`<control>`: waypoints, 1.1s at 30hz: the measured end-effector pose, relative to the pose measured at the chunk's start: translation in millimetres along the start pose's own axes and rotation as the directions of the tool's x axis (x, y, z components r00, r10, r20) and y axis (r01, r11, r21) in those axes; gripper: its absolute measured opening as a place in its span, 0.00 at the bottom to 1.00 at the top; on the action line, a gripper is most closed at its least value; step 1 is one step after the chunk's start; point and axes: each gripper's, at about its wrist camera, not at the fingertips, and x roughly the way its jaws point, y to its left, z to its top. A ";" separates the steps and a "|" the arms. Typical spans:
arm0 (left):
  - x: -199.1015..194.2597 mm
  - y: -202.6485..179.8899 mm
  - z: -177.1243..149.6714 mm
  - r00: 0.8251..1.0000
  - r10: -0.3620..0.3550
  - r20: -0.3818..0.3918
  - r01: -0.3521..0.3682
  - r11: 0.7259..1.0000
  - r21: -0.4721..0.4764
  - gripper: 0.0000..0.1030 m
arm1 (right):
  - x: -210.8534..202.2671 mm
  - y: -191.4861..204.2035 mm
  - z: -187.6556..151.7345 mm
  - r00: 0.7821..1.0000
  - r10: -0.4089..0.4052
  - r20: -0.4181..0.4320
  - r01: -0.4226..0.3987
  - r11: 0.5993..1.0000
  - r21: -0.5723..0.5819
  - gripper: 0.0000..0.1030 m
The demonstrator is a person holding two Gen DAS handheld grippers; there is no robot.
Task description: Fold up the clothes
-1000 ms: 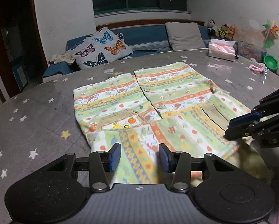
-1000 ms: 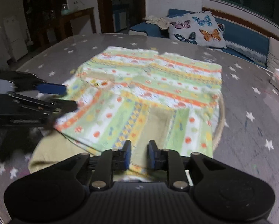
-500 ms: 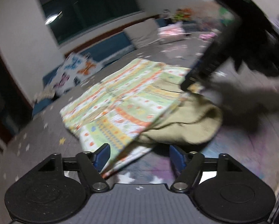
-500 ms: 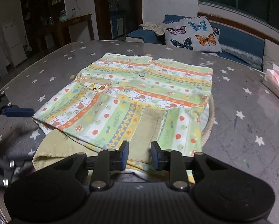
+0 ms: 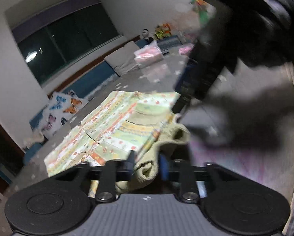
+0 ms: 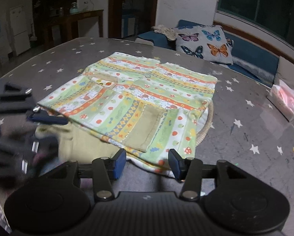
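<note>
A patterned shirt (image 6: 143, 98) lies flat mid-table, its olive collar (image 5: 147, 169) bunched at the near edge. The left gripper (image 5: 146, 166) brackets that collar, jaws narrow (grip uncertain). The right gripper (image 6: 147, 162) hovers wide, empty. Best pinch only the collar layer before lifting.

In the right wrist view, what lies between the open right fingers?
Between the right gripper fingers lies the patterned shirt near hem on the starred table; nothing gripped.

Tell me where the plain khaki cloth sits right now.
The khaki cloth pokes out from under the near-left corner of the patterned shirt in the right wrist view, and in the left wrist view its fold lies between the left gripper fingers.
</note>
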 end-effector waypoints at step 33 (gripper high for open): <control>1.8 39.2 -39.3 0.979 0.190 -0.073 -0.188 0.982 0.032 0.41 | 20.3 20.6 41.3 0.982 0.152 0.112 -0.157 0.987 0.035 0.09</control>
